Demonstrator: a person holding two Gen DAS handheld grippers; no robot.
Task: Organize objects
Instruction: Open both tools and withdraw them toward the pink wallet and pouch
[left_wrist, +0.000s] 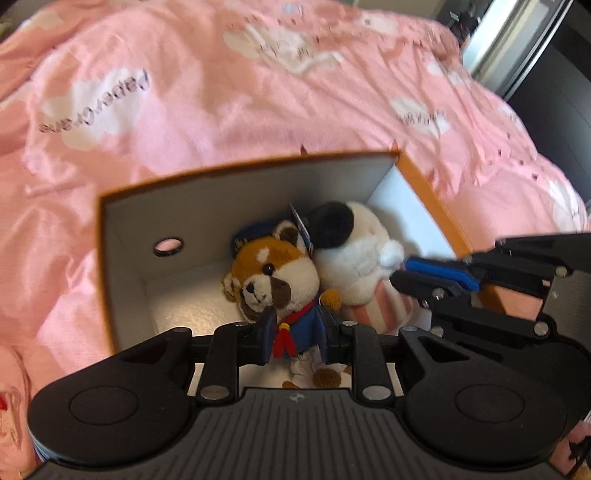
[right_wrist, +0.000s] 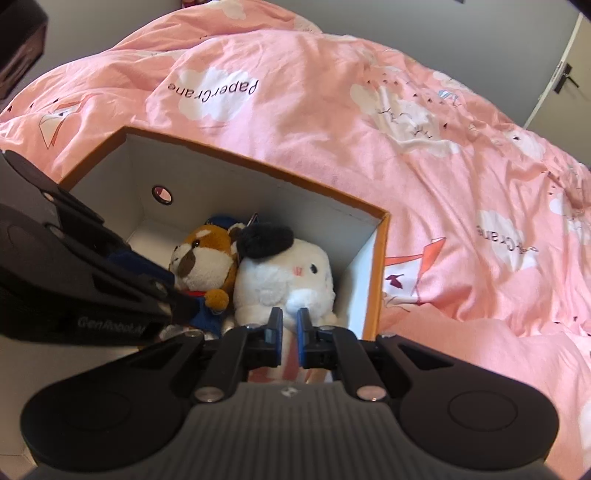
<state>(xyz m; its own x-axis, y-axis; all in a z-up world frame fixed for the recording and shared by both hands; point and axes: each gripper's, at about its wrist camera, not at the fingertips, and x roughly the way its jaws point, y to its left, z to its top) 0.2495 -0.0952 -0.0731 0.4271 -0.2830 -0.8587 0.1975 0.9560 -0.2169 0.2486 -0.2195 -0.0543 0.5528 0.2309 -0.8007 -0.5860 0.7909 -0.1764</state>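
Observation:
An orange cardboard box (left_wrist: 184, 206) with white inner walls lies open on the bed; it also shows in the right wrist view (right_wrist: 258, 184). Two plush toys lie inside it. My left gripper (left_wrist: 297, 332) is shut on the body of a brown and white red panda plush (left_wrist: 273, 266) in a blue coat. My right gripper (right_wrist: 290, 328) is shut on the lower part of a white rabbit plush (right_wrist: 288, 273) with a black beret and pink striped clothes. The rabbit (left_wrist: 354, 243) lies right of the panda (right_wrist: 203, 258), touching it. The right gripper (left_wrist: 436, 280) reaches in from the right.
A rumpled pink duvet (left_wrist: 258, 92) with white cloud prints surrounds the box (right_wrist: 406, 129). A round hole (left_wrist: 168, 246) pierces the box's far wall. A dark cabinet and a metal strip (left_wrist: 517, 44) stand at the far right. A door (right_wrist: 569, 74) is at the right.

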